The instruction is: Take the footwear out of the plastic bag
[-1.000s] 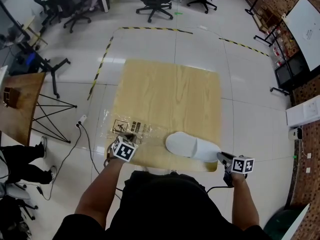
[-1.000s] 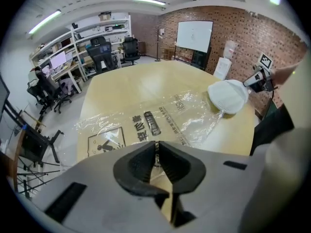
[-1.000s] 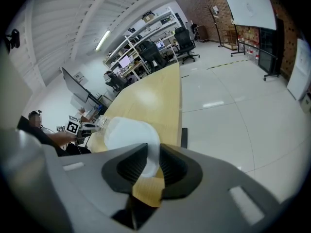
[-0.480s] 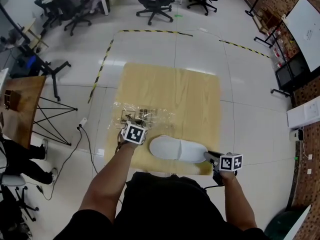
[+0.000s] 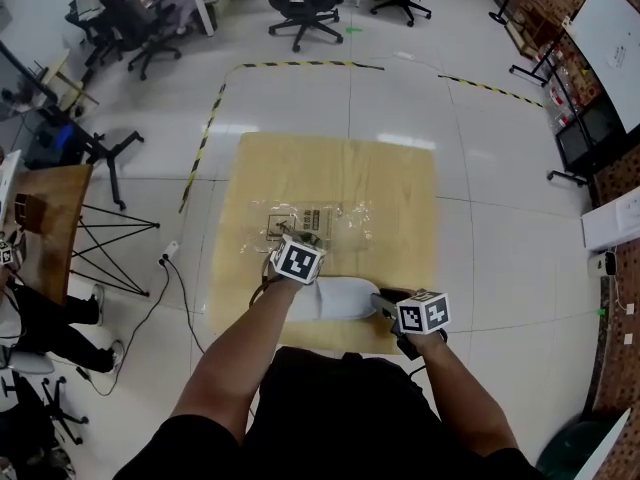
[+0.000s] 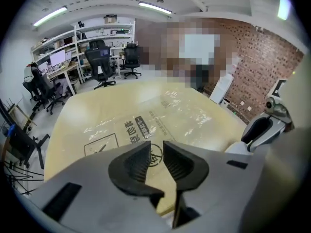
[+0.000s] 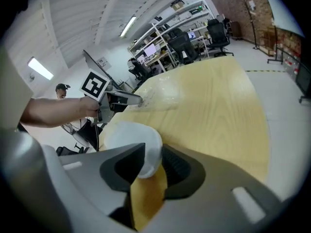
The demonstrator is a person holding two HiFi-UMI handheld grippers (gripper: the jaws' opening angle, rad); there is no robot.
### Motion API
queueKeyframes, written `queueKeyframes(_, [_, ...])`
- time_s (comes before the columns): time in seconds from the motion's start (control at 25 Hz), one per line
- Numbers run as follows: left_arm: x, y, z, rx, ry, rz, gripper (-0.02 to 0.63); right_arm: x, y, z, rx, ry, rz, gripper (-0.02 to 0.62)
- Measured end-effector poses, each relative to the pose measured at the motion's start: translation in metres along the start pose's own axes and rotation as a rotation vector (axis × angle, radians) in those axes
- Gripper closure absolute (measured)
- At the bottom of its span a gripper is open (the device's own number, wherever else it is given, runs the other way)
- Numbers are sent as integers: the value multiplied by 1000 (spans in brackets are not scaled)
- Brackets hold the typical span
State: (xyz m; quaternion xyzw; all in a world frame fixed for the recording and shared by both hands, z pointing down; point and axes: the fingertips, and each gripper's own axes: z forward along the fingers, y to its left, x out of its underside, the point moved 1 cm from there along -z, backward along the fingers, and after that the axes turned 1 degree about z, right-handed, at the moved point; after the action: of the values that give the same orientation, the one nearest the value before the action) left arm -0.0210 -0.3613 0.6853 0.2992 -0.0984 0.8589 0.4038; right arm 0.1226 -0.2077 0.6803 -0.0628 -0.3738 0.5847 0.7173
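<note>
A: Item one, slipper (image 5: pixel 345 300). Location?
B: Lower centre of the head view, flat on the wooden board (image 5: pixel 330 163), just below the plastic bag (image 5: pixel 335 218). Outside it, by the look.
A: Right gripper (image 7: pixel 152 160)?
B: Jaws slightly apart, just been opening; heel rim between the pads, seemingly loosed to leave the slipper lying there.
A: Left gripper (image 6: pixel 156 155)?
B: Jaws apart, just been opening, nothing between. Poised over the flat bag; probably no need to pin it with the slipper out.
</note>
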Motion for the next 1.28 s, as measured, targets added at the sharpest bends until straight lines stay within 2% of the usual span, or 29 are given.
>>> queueKeyframes(0.12, [-8,-11,-8,5,-37,-45,506,2,2,-13,1,11,-76,416])
queueKeyframes(0.28, [-9,-23,-51,-21,-139,-87,510,6,20,-47,-75,-19,-166,414])
queueKeyframes(0.36, [3,-32,-81,-43,-182,-118,532,7,25,-61,-118,-45,-190,440])
queueKeyframes(0.44, [25,-42,-113,-66,-207,-174,555,1,27,-67,-149,-87,-205,487])
queueKeyframes(0.52, [53,-53,-142,-91,-211,-243,581,-11,26,-68,-174,-143,-197,588])
queueKeyframes(0.64, [105,-80,-181,-116,-156,-287,589,-23,37,-69,-246,-176,-173,594])
queueKeyframes(0.72, [139,-101,-207,-123,-129,-304,589,-28,57,-76,-283,-204,-213,594])
queueKeyframes(0.88, [191,-136,-236,-122,-156,-441,598,-29,105,-97,-339,-289,-305,595])
queueKeyframes(1.04, [214,-164,-264,-94,-228,-407,597,5,143,-104,-318,-284,-317,594])
queueKeyframes(1.12, [227,-182,-286,-64,-252,-388,598,38,161,-113,-283,-274,-349,595])
queueKeyframes(1.28, [256,-220,-332,33,-311,-422,598,107,195,-145,-230,-292,-347,595])
